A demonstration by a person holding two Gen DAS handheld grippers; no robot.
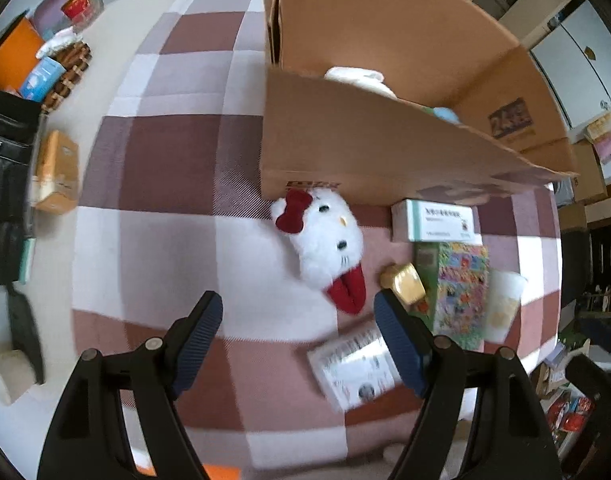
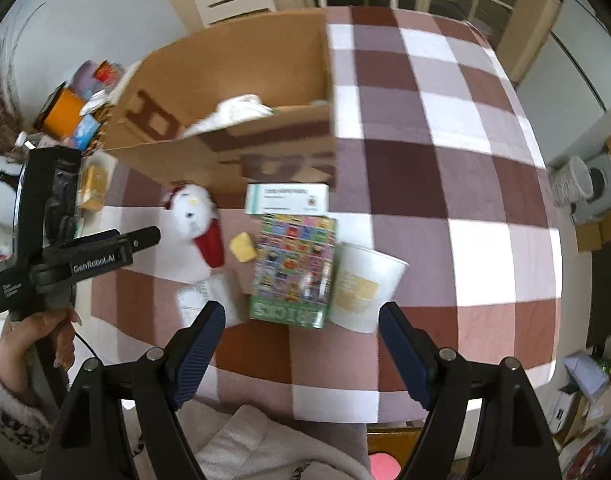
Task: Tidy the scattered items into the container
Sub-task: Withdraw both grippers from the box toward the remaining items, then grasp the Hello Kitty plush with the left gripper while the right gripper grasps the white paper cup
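Picking comes next: both my left gripper [image 1: 297, 316] and right gripper [image 2: 301, 326] gape wide, empty, above white plush cat [image 1: 325, 240] beside brown cardboard box [image 1: 385, 152].

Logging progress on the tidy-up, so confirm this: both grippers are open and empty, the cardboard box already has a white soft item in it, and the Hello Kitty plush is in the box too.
One part is wrong: the Hello Kitty plush is not in the cardboard box. The left wrist view shows it lying on the checked cloth just in front of the box. The rest holds: the left gripper and right gripper are open and empty, and a white soft item sits inside.
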